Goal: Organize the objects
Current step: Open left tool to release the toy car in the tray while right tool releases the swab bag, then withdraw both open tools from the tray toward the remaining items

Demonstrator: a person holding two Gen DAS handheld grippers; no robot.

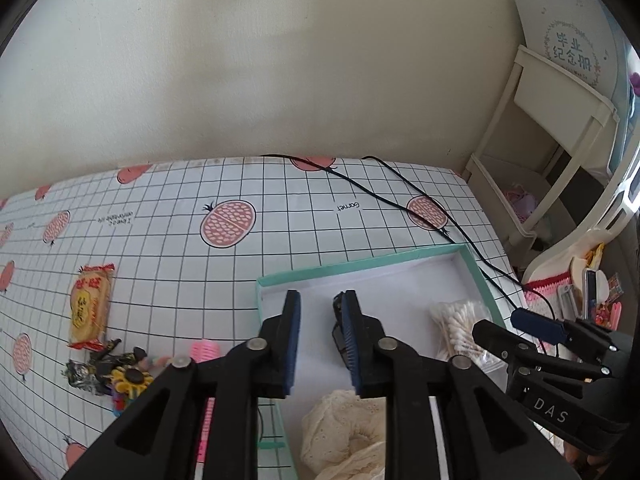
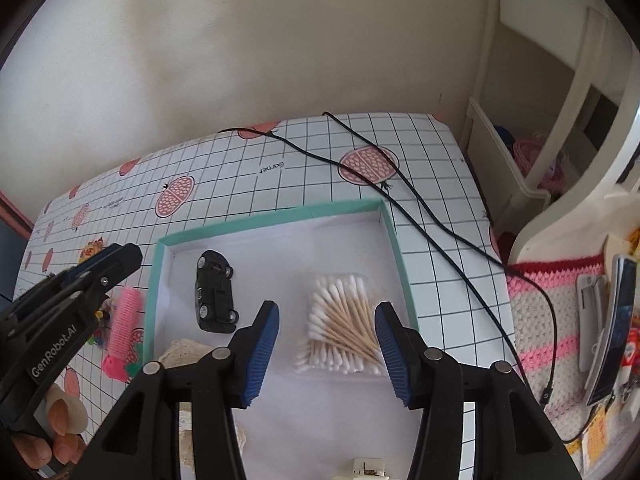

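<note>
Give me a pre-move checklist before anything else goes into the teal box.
1. Left gripper open and holding nothing: ok.
2. Right gripper open and holding nothing: ok.
3. Free floor in the teal box for more items: ok; the far part is bare.
4. Toy car and cotton swabs already inside the box: ok.
5. Pink hair roller and snack packet in the box: not ok; both lie on the tablecloth to its left.
6. Black cable clear of the box: cannot tell; it runs close past the far right corner.
</note>
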